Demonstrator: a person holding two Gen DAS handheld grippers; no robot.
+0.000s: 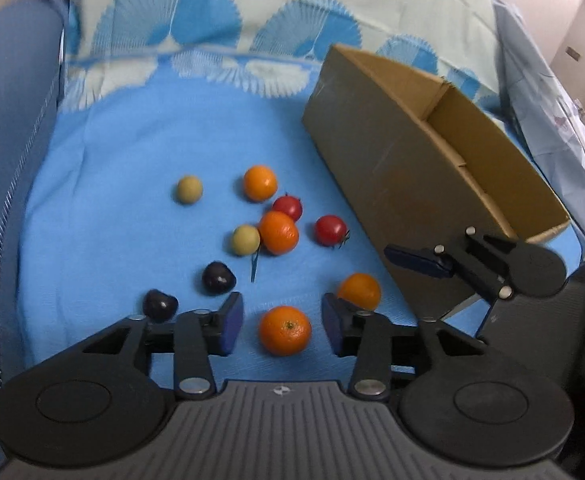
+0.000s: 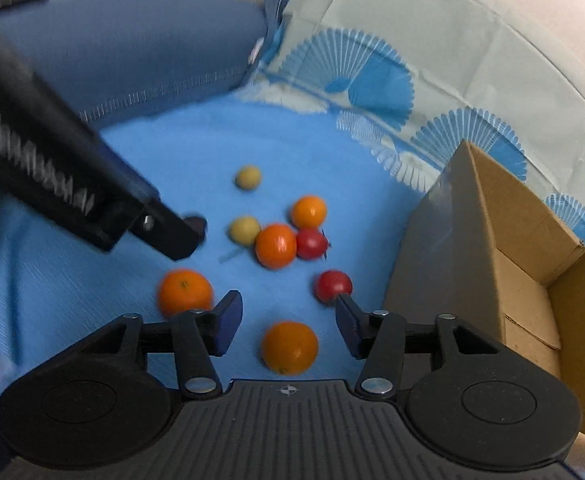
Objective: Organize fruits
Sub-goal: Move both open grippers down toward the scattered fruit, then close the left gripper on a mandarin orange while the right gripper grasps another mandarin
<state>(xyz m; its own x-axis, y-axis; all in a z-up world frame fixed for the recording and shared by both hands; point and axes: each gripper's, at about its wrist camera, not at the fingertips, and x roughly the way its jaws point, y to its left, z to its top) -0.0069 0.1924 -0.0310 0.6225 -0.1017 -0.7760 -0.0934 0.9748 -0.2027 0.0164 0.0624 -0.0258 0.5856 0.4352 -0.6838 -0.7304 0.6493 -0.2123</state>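
Both grippers gape around oranges beside the cardboard box (image 1: 392, 152).

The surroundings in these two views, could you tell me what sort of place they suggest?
Probably a home sofa or bed: a blue patterned cloth covers a soft surface, a padded blue cushion borders it, and a cardboard box sits on it.

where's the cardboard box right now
The cardboard box sits open on the blue cloth at the right of both wrist views, just right of the scattered fruit; its nearest neighbour is a red tomato.
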